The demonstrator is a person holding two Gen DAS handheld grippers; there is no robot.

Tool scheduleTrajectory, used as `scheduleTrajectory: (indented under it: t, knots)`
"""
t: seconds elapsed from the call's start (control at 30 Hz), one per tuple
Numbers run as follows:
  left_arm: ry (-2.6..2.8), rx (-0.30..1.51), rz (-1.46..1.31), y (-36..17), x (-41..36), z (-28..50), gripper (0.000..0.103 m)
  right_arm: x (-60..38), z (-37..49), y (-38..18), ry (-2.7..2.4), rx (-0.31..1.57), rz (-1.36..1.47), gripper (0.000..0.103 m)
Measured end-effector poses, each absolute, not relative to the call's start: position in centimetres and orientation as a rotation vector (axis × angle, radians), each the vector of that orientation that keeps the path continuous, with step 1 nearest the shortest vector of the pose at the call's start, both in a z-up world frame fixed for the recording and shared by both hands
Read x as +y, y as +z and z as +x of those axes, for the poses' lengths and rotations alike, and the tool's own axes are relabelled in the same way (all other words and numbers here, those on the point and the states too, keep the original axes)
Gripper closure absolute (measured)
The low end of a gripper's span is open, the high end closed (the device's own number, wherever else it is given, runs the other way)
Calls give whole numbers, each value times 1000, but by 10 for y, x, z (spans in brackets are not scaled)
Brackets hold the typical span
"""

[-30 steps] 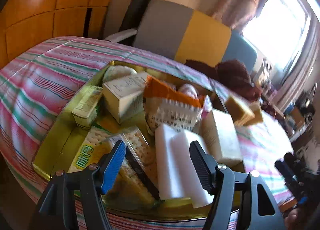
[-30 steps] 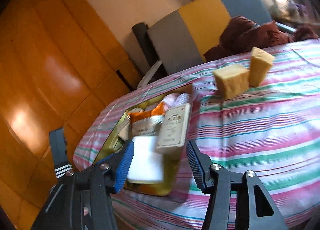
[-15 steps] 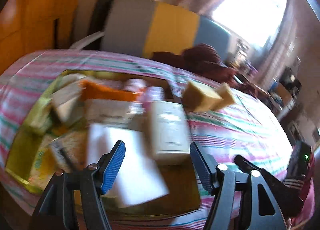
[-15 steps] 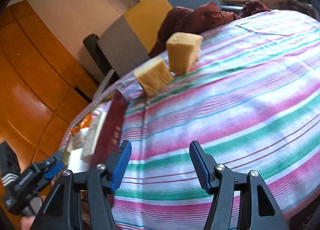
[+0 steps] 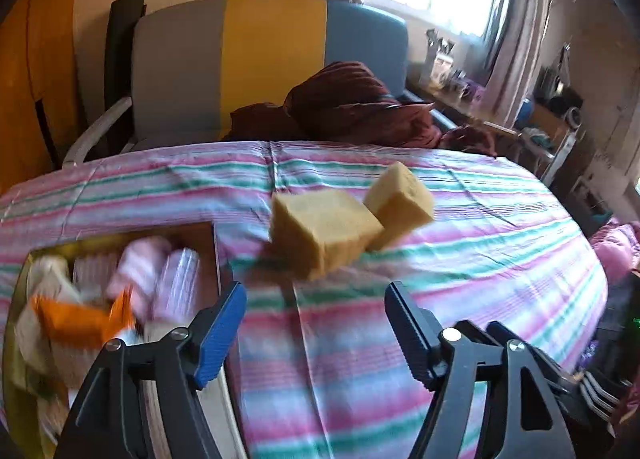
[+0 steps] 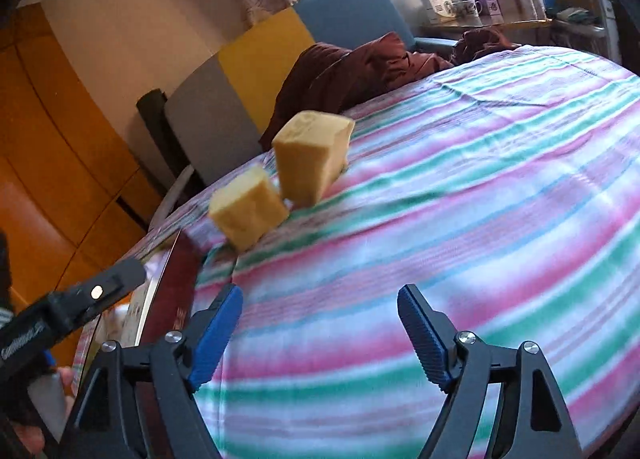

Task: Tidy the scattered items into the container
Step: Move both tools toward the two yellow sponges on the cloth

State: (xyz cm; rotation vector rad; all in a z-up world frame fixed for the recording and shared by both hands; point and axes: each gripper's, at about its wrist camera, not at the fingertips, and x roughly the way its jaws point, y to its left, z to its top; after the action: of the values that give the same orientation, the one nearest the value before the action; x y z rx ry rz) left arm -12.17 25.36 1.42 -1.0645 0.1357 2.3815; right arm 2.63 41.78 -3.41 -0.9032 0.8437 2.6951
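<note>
On the striped table [image 5: 400,359], two sponges [image 5: 324,231] are lying touching, beside the tin [image 5: 216,255]; left gripper [image 5: 316,319] and right gripper [image 6: 320,323] are opening, nothing between their jaws.

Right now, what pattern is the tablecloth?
Pink, green and white stripes on the tablecloth; clearest in the right wrist view.

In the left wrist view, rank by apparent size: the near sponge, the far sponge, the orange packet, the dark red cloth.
1. Dark red cloth, though farthest away.
2. Near sponge.
3. Far sponge and orange packet: too close to rank; the packet is blurred and part hidden.
</note>
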Motion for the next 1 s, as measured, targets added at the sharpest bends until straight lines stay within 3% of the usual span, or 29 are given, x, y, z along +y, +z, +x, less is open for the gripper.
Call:
scheduleTrajectory:
  t: [0.1, 0.3, 0.63, 0.67, 0.7, 0.73, 0.9, 1.0]
  knots:
    - [2386, 143, -1131, 12, 267, -149, 29, 427, 7, -26, 2695, 863, -871, 14]
    - [2359, 2, -1277, -3, 271, -185, 28, 444, -33, -8, 2669, 849, -838, 14]
    - [2374, 39, -1342, -26, 272, -194, 28, 456, -102, 2, 2645, 825, -887, 15]
    - [2373, 41, -1335, -26, 272, -192, 28, 458, -107, -2, 2630, 823, -915, 21]
    - [2373, 48, -1331, -26, 272, -190, 28, 461, -110, -8, 2612, 814, -955, 34]
    - [2371, 53, -1329, -25, 273, -188, 28, 464, -110, -16, 2607, 816, -996, 39]
    - [2363, 41, -1319, -25, 275, -181, 28, 471, -63, -35, 2572, 852, -979, 48]
    - [2389, -16, -1311, -21, 276, -180, 28, 482, -28, -54, 2517, 1007, -993, 47]
